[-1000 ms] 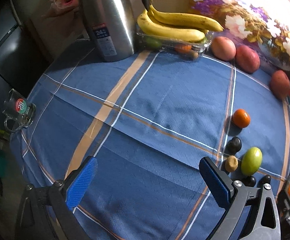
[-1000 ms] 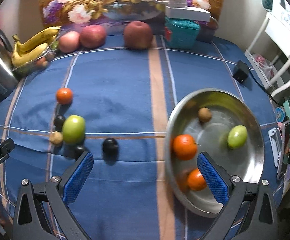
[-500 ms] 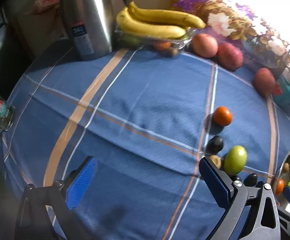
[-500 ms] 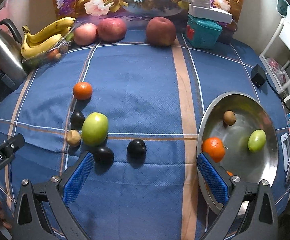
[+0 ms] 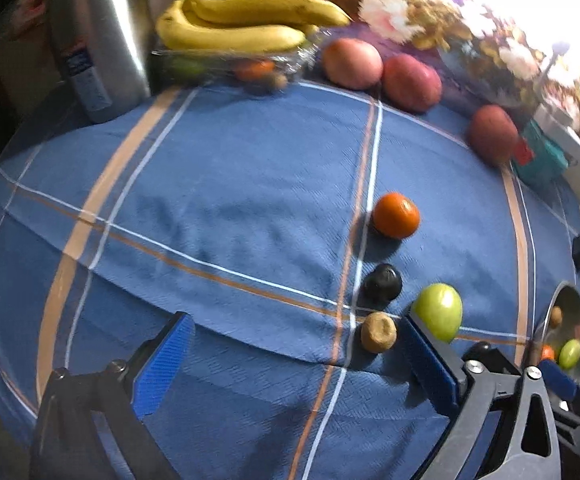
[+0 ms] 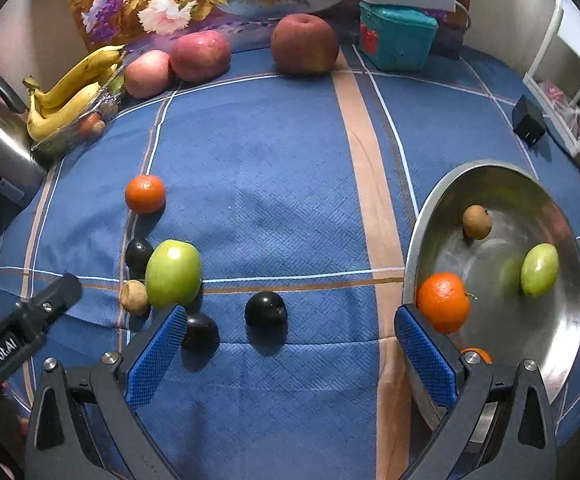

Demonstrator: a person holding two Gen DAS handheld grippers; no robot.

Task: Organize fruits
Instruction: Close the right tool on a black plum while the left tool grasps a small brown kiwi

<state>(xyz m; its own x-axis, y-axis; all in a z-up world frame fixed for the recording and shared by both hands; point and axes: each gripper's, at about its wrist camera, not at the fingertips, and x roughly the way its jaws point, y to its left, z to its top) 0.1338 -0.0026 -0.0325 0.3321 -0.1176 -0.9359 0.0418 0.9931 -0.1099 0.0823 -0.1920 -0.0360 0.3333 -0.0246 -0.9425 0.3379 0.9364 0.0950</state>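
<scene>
Two claws, both spread wide, nothing held in either. Right gripper [image 6: 286, 352] hangs over the near edge of the table [image 6: 274, 168] with one black plum [image 6: 266, 309] sitting between its blue fingers [image 6: 156, 356]; left gripper [image 5: 290, 364] faces the loose cluster from the left side.

Steel bowl [image 6: 562, 320] sits at the right edge of the table, already holding an orange [image 6: 443, 301], a green fruit [image 6: 539, 269] and a small brown fruit [image 6: 477, 221]. A second orange in there is mostly hidden by the right finger.

Biggest risk, my guess: bowl is close to the right edge and looks tilted, so dropping fruit in hard could rock it or bounce fruit out.

Next: green apple [image 6: 174, 273] touches a brown fruit [image 6: 134, 297] and nearly touches a plum [image 6: 139, 254] behind it. Closing on the apple could knock either neighbour rolling across the cloth.

Second plum [image 6: 200, 334] lies just beside the right gripper's left finger, so closing on the centre plum could clip it.

Plums are round and glossy, so an off-centre pinch could squirt one out.

Lone orange [image 6: 145, 194] sits apart toward the left edge, least trouble.
</scene>
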